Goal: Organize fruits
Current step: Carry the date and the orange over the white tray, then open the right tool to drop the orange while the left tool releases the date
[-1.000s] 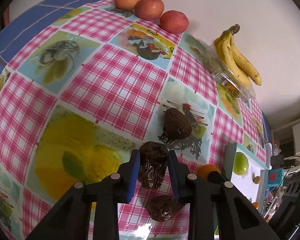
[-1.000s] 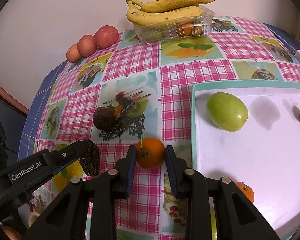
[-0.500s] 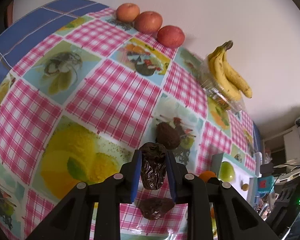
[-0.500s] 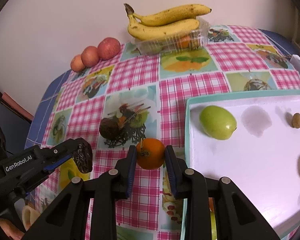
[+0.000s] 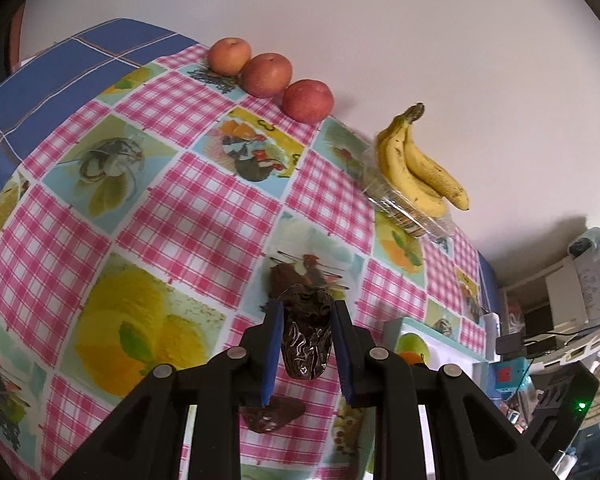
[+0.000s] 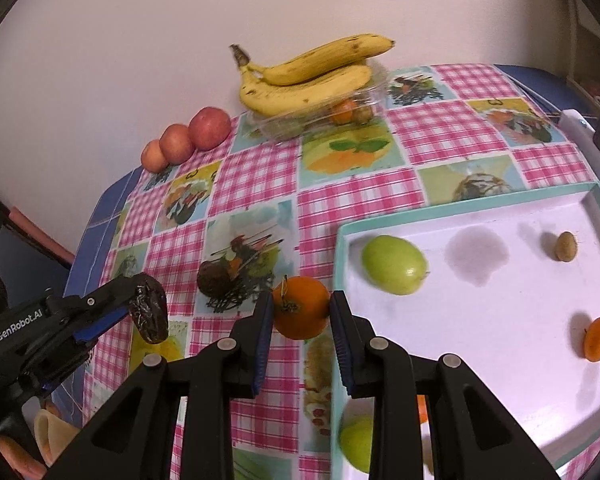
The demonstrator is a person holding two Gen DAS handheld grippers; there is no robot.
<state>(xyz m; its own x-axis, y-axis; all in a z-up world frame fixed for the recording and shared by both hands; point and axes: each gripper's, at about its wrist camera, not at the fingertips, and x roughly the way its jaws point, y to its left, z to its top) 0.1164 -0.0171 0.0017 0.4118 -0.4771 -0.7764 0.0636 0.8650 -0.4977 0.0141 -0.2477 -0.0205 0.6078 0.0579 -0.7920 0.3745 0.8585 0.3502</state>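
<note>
My left gripper (image 5: 306, 340) was clamped on a wrinkled date (image 5: 307, 336), held above the cloth (image 5: 204, 208). My right gripper (image 6: 300, 320) pinched an orange (image 6: 302, 312) just beside the tray (image 6: 460, 210), where a green fruit (image 6: 394, 264) lay.

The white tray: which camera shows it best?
The right wrist view: the tray fills its lower right, showing the fruit lying in it. The left wrist view catches only a corner behind the gripper.
</note>
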